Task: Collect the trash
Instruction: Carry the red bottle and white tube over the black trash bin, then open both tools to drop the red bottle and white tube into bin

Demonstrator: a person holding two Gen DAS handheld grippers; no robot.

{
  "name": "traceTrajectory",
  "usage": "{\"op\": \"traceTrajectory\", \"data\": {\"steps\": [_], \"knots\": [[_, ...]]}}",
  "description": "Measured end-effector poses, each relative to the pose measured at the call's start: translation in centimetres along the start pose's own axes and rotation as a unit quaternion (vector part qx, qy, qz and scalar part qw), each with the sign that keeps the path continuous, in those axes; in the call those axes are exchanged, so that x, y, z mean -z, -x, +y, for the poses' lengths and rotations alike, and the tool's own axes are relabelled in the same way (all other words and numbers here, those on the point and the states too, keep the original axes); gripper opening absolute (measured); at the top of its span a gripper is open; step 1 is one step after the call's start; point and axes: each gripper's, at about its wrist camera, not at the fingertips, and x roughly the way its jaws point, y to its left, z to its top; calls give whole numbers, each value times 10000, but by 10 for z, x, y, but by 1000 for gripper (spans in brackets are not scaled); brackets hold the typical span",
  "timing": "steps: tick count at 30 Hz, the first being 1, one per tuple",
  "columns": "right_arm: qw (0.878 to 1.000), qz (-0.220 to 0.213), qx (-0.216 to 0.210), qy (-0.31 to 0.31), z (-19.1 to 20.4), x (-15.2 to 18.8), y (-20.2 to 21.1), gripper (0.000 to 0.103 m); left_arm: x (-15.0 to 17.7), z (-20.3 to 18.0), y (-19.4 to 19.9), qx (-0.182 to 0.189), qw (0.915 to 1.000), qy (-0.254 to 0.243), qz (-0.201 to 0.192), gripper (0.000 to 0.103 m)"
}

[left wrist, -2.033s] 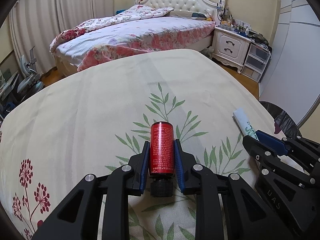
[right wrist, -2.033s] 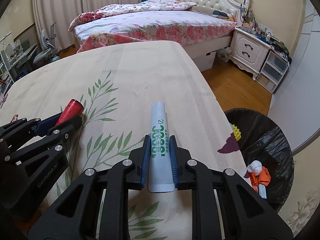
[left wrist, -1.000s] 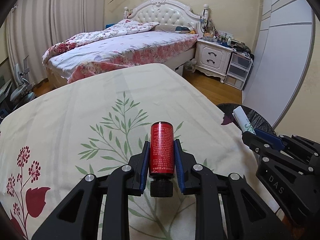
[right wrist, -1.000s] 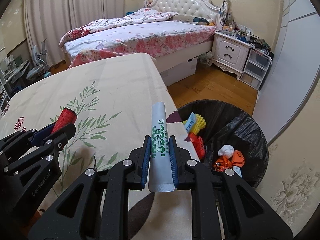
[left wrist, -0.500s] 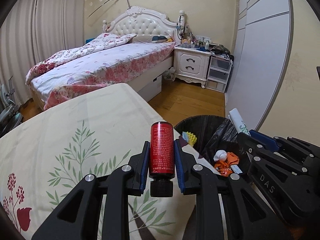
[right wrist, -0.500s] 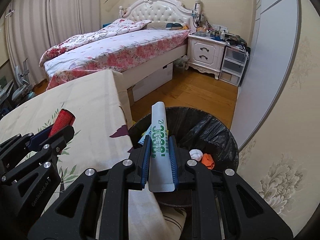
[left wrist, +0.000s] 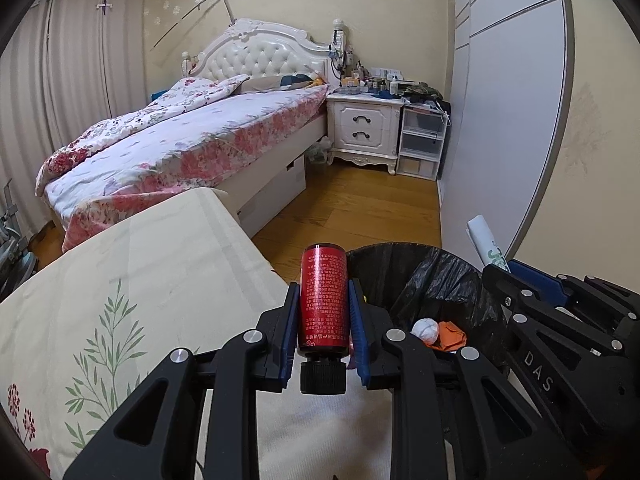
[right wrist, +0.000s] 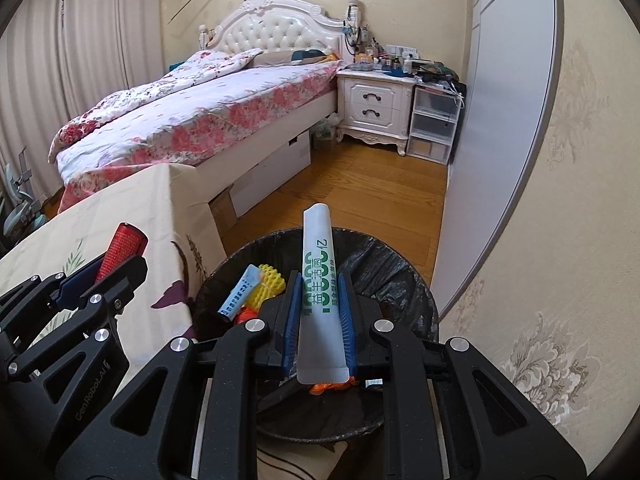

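Both grippers moved off the tablecloth (left wrist: 168, 256) toward the bin (right wrist: 400, 264). Left gripper (left wrist: 323, 316): clamped on red bottle (left wrist: 324, 300). Right gripper (right wrist: 319, 312): clamped on white tube (right wrist: 320, 276), seemingly above bin.

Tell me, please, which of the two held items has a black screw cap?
The red bottle in the left claw; the white tube in the right claw shows none.

The left gripper (left wrist: 323, 320) clamps a red bottle (left wrist: 324, 300) between its blue pads, black cap toward the camera. Right of the fingers gapes a black-lined trash bin (left wrist: 432, 280); further right, the right gripper (left wrist: 508, 270) pinches a white tube (left wrist: 486, 246).
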Motion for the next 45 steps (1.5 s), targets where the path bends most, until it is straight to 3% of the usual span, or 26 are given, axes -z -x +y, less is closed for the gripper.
{"op": "traceTrajectory", "data": {"steps": [34,36,45], "knots": [[9988,299,188,-341,-29,-3,-53,19,-19,-28,-71,39,9973,-243,686,25],[9987,303,194,-356,-29,-3,-54,19,-19,-28,-73,43,9972,-232,716,27],[9984,341,234,-375,-30,-3,-57,21,-18,-25,-72,-20,9976,-180,675,57]]}}
